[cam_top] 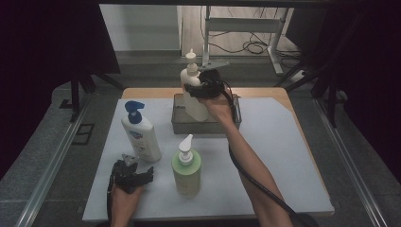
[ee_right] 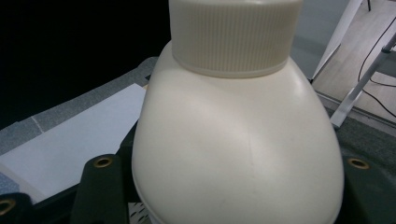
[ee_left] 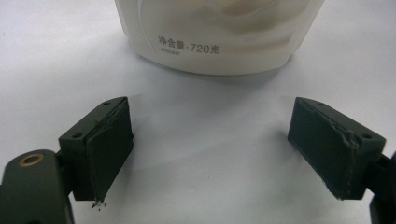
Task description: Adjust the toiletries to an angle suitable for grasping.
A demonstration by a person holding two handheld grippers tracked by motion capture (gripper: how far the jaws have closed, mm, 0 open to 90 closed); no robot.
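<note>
Left hand-held gripper (ee_left: 224, 154) with jaws wide apart, white bottle (ee_left: 219, 35) just beyond, pale table surface (ee_left: 205, 140) between

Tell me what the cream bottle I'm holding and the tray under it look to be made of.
Cream bottle: looks like matte opaque plastic, going by its smooth moulded shoulder, faint seam and ribbed screw collar. The right hand-held gripper is clamped on it.
Tray: probably metal with a dull brushed finish, going by its grey sheen and thin straight walls; painted plastic can't be ruled out.

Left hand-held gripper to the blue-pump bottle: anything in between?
Nothing: in the left gripper view only bare white mat separates the open left hand-held gripper from the blue-pump bottle.
</note>
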